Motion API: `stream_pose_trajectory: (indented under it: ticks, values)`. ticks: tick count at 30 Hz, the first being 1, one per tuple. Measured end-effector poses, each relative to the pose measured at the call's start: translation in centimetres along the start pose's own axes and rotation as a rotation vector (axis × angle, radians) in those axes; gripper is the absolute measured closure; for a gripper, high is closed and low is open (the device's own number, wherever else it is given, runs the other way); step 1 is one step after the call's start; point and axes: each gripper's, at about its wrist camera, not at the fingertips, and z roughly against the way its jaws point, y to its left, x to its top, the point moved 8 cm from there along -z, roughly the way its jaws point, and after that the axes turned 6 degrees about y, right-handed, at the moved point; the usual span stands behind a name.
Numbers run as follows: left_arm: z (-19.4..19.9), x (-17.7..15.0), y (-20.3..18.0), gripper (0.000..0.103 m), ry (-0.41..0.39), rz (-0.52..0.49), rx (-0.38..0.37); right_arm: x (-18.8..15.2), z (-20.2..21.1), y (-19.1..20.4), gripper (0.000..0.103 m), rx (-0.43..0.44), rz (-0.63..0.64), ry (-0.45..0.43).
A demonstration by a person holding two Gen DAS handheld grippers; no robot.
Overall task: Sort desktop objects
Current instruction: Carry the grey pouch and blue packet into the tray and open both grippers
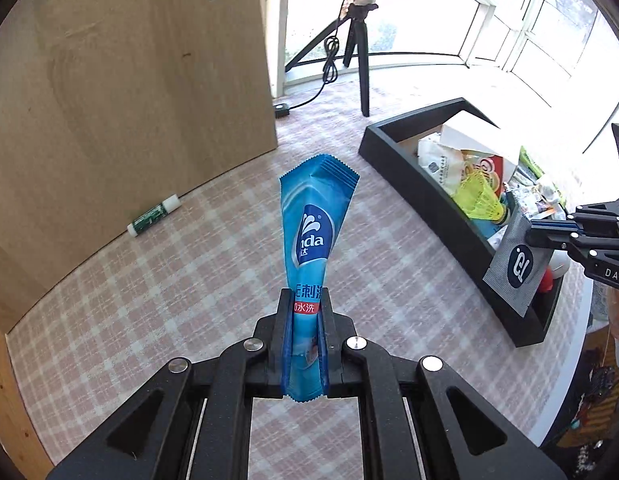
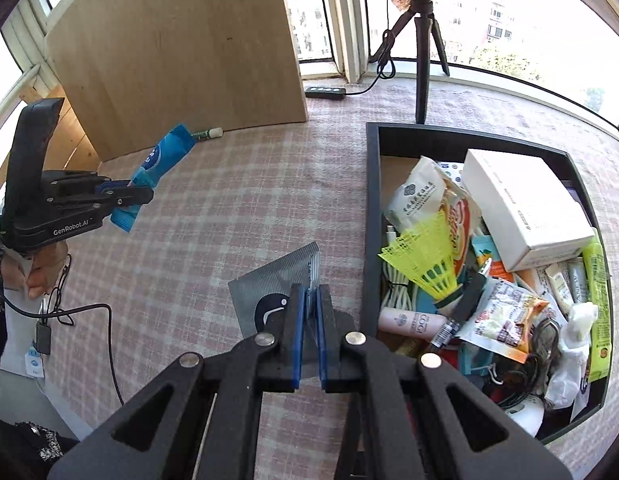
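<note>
Clearly both grippers are loaded: the left gripper pinches a blue sachet above the middle of the checked tablecloth, and the right gripper clamps a grey packet just beside the black tray (already heaped high). Carry each over the tray's near wall before letting go, low enough that neither flutters out, and steer clear of the yellow shuttlecock.

**Checked tabletop and what rests on it**

A pink-and-cream checked tablecloth covers the table. On it stand a black rectangular tray, an upright pale wooden board and a black tripod. A green-and-white tube lies touching the board's foot.
</note>
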Motion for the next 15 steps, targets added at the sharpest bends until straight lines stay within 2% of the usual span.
stream_pose_trajectory:
  ticks: [6, 15]
  values:
    - [0.0, 3.3, -8.1, 0.094, -0.022, -0.085, -0.068, -1.1, 4.6, -6.5, 0.097, -0.082, -0.108, -0.061]
    - [0.6, 8.3, -19.7, 0.094, -0.068, -0.200, -0.170, -2.3, 9.0, -15.7, 0.097, -0.158, -0.263, -0.112]
